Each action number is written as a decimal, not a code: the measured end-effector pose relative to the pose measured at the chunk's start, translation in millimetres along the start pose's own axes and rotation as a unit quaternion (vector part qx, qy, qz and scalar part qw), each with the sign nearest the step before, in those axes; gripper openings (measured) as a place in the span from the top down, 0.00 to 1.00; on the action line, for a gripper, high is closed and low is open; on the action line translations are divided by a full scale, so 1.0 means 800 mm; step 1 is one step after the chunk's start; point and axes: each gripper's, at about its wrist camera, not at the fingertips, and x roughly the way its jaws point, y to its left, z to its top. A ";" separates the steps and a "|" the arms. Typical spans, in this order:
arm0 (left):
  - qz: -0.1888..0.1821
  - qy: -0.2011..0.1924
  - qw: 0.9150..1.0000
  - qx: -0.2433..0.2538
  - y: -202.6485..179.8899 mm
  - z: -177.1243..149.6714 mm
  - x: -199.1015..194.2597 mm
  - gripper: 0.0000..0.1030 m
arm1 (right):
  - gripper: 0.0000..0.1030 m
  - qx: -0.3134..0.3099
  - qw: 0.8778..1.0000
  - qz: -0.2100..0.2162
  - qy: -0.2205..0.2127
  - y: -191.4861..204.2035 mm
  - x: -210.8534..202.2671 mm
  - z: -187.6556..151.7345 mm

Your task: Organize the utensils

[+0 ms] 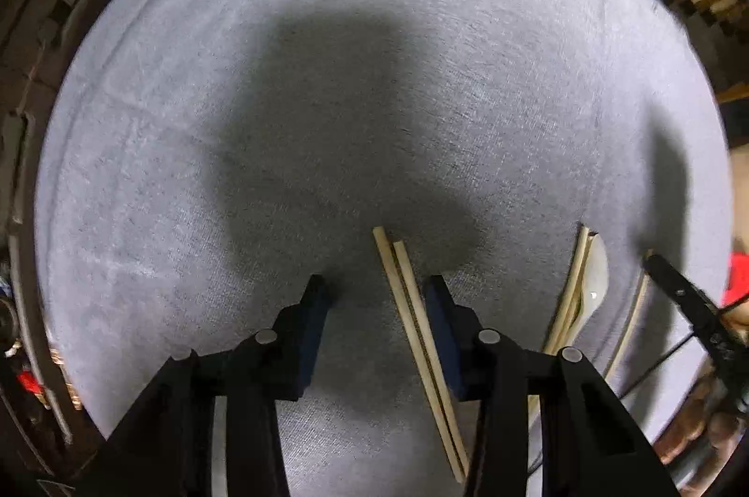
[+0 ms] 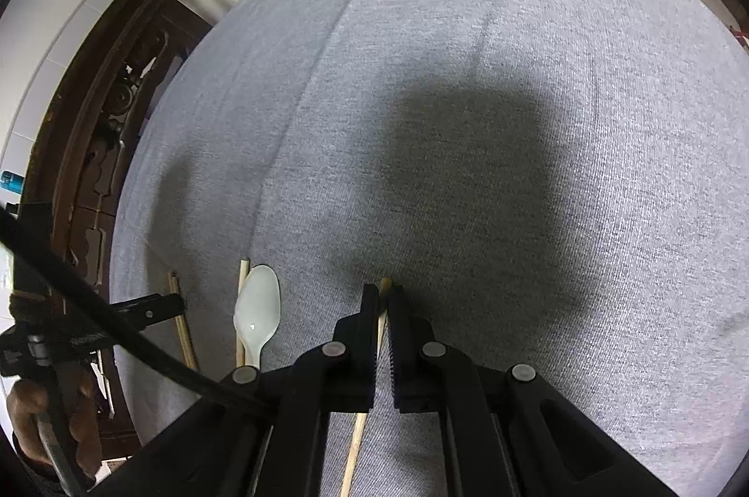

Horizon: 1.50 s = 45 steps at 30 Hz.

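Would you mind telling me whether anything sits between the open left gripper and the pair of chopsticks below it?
Nothing visible does. The left gripper is open with the pair of chopsticks lying bare on the grey cloth between its jaws, close to the right-hand one.

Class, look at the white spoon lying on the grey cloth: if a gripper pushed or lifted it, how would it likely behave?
The white spoon looks glossy, so hard pads would probably slip on it. Its curved bowl would likely rock or pivot when pushed, though the grey cloth should slow sliding. It lies against a wooden chopstick, which would probably shift along with it.
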 end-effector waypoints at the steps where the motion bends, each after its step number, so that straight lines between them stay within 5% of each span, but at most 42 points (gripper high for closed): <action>1: -0.002 0.001 1.000 -0.009 0.014 -0.001 -0.005 0.58 | 0.96 -0.001 1.000 -0.001 0.000 0.001 0.000 0.000; 8: 0.001 -0.010 1.000 0.001 0.019 -0.005 -0.041 0.58 | 0.96 -0.001 1.000 0.000 -0.002 0.000 0.000 -0.002; 18: -0.005 0.000 1.000 -0.010 0.011 -0.010 -0.010 0.57 | 0.96 -0.001 1.000 -0.001 -0.002 0.001 0.000 -0.002; 23: 0.018 0.000 1.000 -0.015 -0.010 -0.005 -0.004 0.48 | 0.96 -0.001 1.000 0.001 -0.002 0.000 0.000 -0.002; 32: 0.035 -0.002 0.999 -0.040 -0.021 -0.019 -0.019 0.48 | 0.96 -0.001 1.000 0.006 -0.004 -0.004 -0.002 -0.002; 35: 0.044 -0.011 0.999 -0.025 -0.038 -0.012 -0.020 0.65 | 0.96 0.001 1.000 0.009 -0.004 -0.006 -0.002 -0.003; 37: 0.034 0.001 0.999 -0.011 -0.052 -0.012 -0.020 0.94 | 0.96 0.000 1.000 0.009 -0.003 -0.006 -0.002 -0.002; 45: 0.018 0.041 0.999 0.006 -0.058 0.015 -0.006 0.94 | 0.96 -0.007 1.000 0.006 0.002 -0.004 -0.001 0.001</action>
